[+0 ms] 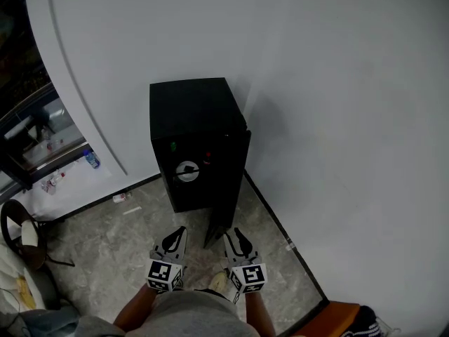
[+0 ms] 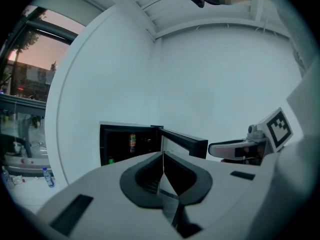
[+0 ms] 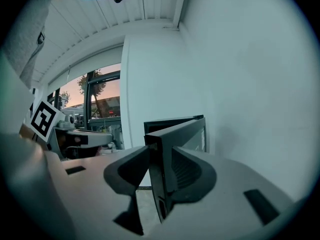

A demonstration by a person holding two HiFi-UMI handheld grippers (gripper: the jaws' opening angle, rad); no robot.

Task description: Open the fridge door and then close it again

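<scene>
A small black fridge (image 1: pixel 189 111) stands on the floor against the white wall. Its door (image 1: pixel 228 181) is swung out toward me on the right side, showing a dark inside (image 2: pixel 127 144) with a coloured can. My right gripper (image 1: pixel 237 239) is at the door's free edge (image 3: pixel 162 164); that edge stands between its jaws, which are spread and not pressing on it (image 3: pixel 160 156). My left gripper (image 1: pixel 175 239) hovers beside it, in front of the fridge, shut with nothing in it (image 2: pixel 162 156). Each gripper shows in the other's view: the right gripper (image 2: pixel 240 148) and the left gripper (image 3: pixel 85 138).
The white wall (image 1: pixel 337 118) runs close along the fridge's right side and back. A window (image 1: pixel 28 118) is at the left, with a bottle (image 1: pixel 91 160) and litter on the floor near it. A chair or bag (image 1: pixel 21 237) sits lower left, an orange thing (image 1: pixel 344 314) lower right.
</scene>
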